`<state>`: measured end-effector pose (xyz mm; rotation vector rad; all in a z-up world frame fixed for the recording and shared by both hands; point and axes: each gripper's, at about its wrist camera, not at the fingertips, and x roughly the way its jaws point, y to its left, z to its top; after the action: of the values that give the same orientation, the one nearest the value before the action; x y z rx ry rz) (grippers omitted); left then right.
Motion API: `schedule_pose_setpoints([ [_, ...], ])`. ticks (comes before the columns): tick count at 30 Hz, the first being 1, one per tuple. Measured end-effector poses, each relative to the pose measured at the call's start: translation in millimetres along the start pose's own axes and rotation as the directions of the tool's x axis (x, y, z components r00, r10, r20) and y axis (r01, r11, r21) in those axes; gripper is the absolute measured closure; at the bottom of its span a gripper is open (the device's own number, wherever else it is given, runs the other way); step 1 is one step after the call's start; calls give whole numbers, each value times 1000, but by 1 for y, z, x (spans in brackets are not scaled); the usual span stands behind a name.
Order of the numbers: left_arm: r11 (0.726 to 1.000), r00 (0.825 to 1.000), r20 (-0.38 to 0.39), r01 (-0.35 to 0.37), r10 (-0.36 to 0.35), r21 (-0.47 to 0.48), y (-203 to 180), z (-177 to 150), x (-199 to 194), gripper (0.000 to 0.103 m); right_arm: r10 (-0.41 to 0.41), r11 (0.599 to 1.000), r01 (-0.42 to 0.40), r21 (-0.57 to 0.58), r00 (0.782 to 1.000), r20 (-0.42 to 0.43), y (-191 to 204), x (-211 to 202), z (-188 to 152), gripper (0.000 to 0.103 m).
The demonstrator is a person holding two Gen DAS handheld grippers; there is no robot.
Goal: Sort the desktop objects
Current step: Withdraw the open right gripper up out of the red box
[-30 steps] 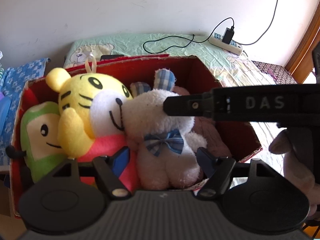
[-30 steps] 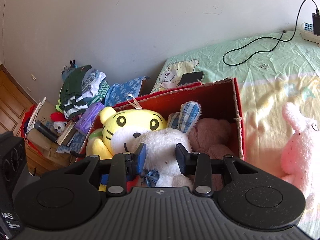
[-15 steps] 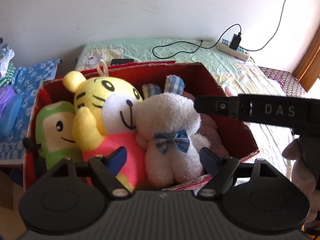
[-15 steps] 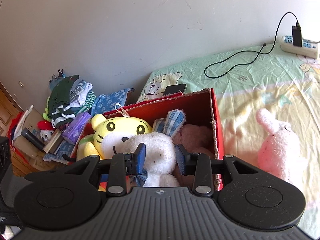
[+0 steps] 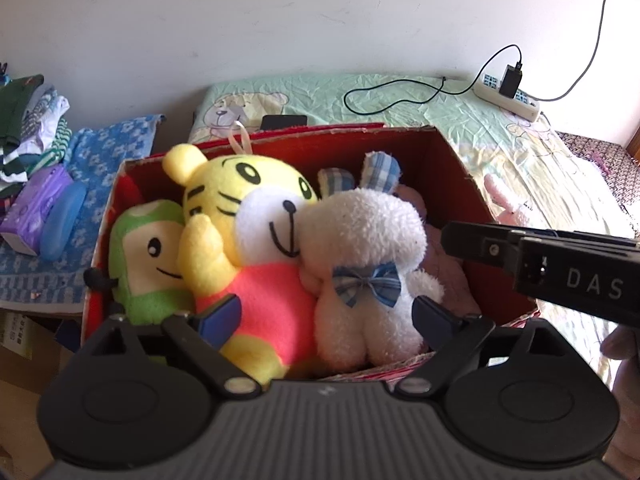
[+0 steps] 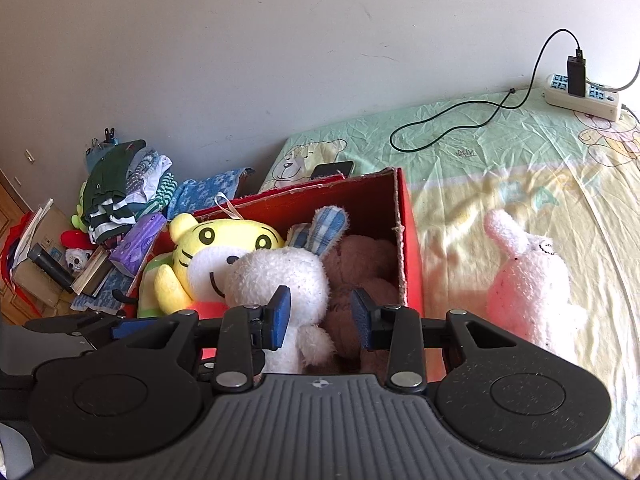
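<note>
A red cardboard box (image 5: 452, 160) on the bed holds a green plush (image 5: 140, 256), a yellow tiger (image 5: 240, 200), a white bunny with a blue bow (image 5: 360, 232) and a brown plush (image 6: 360, 264). My left gripper (image 5: 326, 316) hovers over the box's near edge. Its jaws are opening wide, with the bunny and the tiger's body between them and the pads off both. My right gripper (image 6: 320, 318) is above the box's right half, its pads a little apart and holding nothing. A pink bunny (image 6: 528, 280) lies on the sheet to the right of the box.
A power strip (image 6: 580, 98) with a charger and a black cable (image 6: 440, 128) lies at the back of the bed. A phone (image 6: 332, 169) sits behind the box. A clothes pile (image 6: 120, 188), a blue towel (image 5: 100, 168) and a purple pack (image 5: 36, 208) are on the left.
My left jaws have spread wider around the white bunny. Both cameras have drawn back from the box and show more of the bed. The right gripper has shifted right in the left view.
</note>
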<state>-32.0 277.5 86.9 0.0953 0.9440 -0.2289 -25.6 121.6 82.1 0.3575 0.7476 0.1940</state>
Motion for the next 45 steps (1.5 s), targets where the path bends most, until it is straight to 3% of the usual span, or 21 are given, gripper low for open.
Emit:
schedule_pose_setpoints([
  [15,995,995,-2,-103,103,-12,-23,1,-6,9,44,999,-44,-3,999,-29,-17,-12,-2,65],
  [30,978,978,-22,-207,206,-28,-40,-1,-6,8,88,996,-89,-21,995,-55,-23,-17,-2,62],
  [45,951,949,-92,-306,302,-33,-30,10,-4,7,32,999,-34,-23,998,-58,-23,-13,3,60],
])
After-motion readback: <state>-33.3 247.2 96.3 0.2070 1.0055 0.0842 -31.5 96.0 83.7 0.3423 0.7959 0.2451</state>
